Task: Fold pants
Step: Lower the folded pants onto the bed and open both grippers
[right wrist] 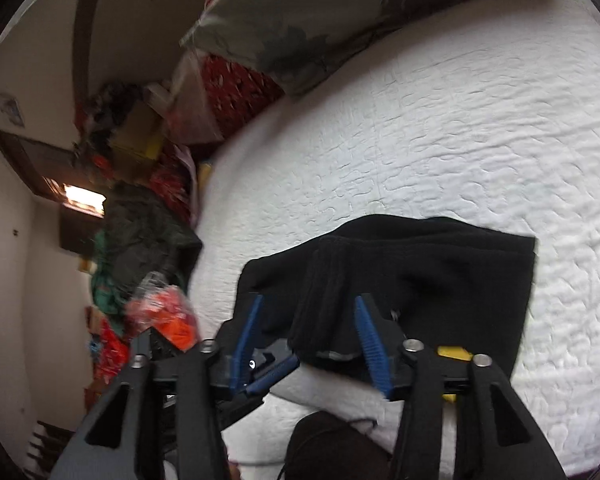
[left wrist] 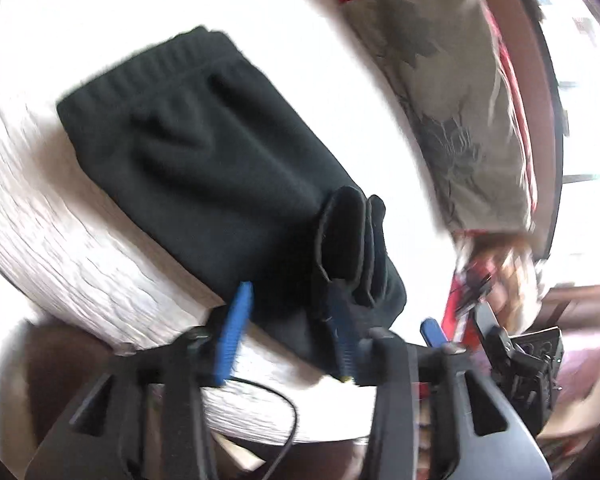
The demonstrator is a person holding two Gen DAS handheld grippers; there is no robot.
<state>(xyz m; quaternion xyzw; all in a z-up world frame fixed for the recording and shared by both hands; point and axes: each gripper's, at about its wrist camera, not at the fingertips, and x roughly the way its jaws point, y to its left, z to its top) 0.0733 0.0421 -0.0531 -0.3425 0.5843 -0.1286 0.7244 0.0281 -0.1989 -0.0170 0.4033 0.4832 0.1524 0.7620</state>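
The black pants (left wrist: pixel 204 148) lie folded in a compact rectangle on the white quilted bed (left wrist: pixel 40 216), ribbed waistband at the far end. In the left wrist view my left gripper (left wrist: pixel 288 300) is open, its blue fingers (left wrist: pixel 236 320) spread around the near end, where the leg cuffs stick up in folds. In the right wrist view the pants (right wrist: pixel 440 264) lie just ahead, and my right gripper (right wrist: pixel 308 312) is open with its blue fingers (right wrist: pixel 370 340) either side of a raised black fold. The right gripper also shows at the lower right of the left wrist view (left wrist: pixel 432 332).
A grey flowered pillow (left wrist: pixel 440 92) and a red patterned cushion (right wrist: pixel 240 84) lie at the head of the bed. Heaped clothes, bags and boxes (right wrist: pixel 140 240) stand beside the bed. The bed edge (right wrist: pixel 320 400) is right below the grippers.
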